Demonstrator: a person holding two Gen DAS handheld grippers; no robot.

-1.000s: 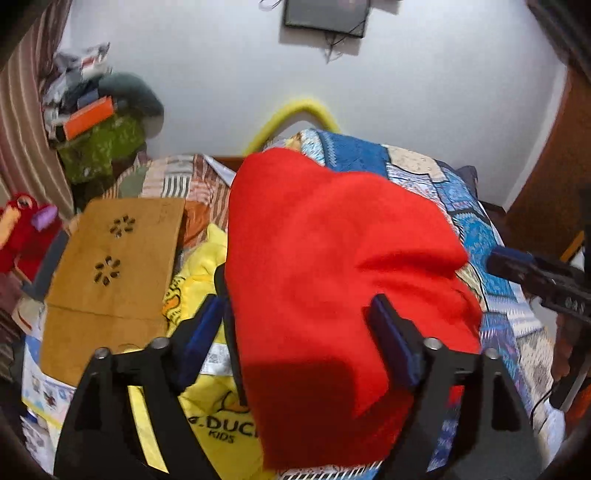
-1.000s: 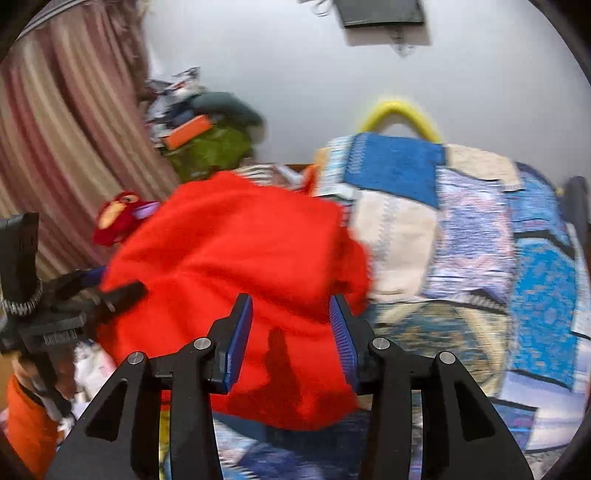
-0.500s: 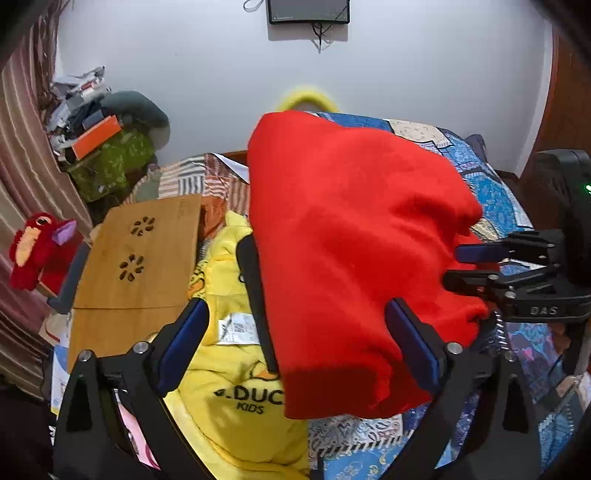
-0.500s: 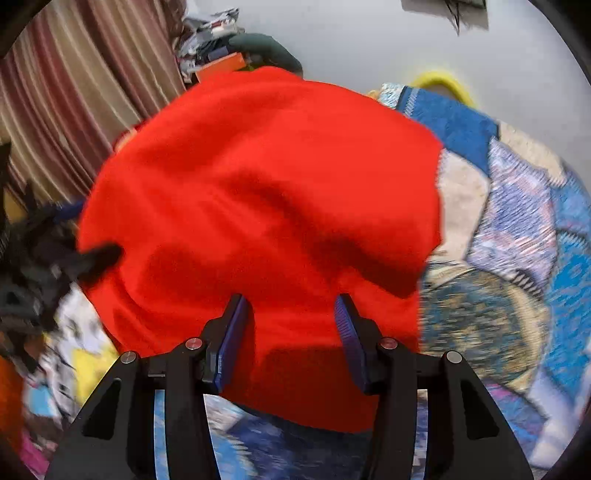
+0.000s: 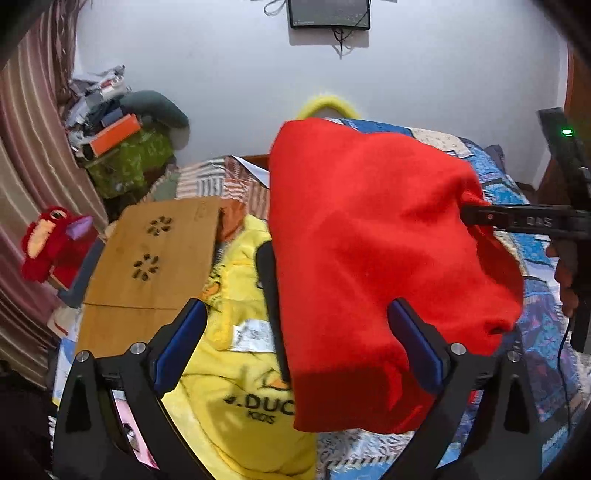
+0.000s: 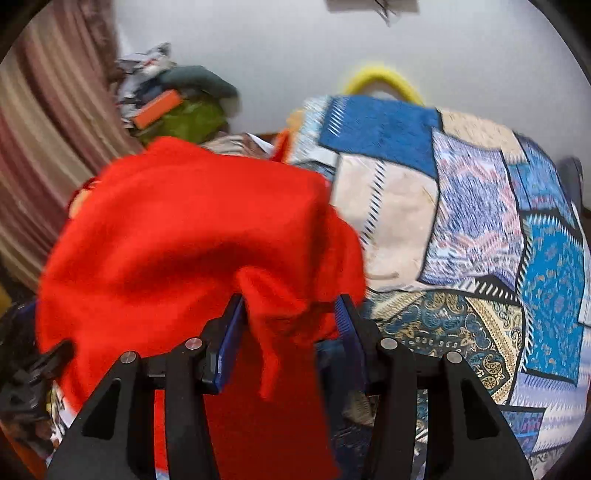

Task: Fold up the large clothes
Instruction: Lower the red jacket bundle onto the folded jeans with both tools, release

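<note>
Nearest, the left hand-held gripper (image 5: 295, 339) has its blue-padded jaws spread wide, released, with soft fuzzy red cloth (image 5: 369, 240) draped between them. The right hand-held gripper (image 6: 291, 325) stands part open around a hanging fold. Below lie a yellow fleece garment (image 5: 236, 369), then the patchwork-quilted bed (image 6: 480, 221).

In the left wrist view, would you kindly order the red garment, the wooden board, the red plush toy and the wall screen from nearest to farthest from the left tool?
1. Red garment, draped between the left tool's fingers.
2. Wooden board, ahead on the left.
3. Red plush toy, far left by the curtain.
4. Wall screen, top, on the far wall.
</note>
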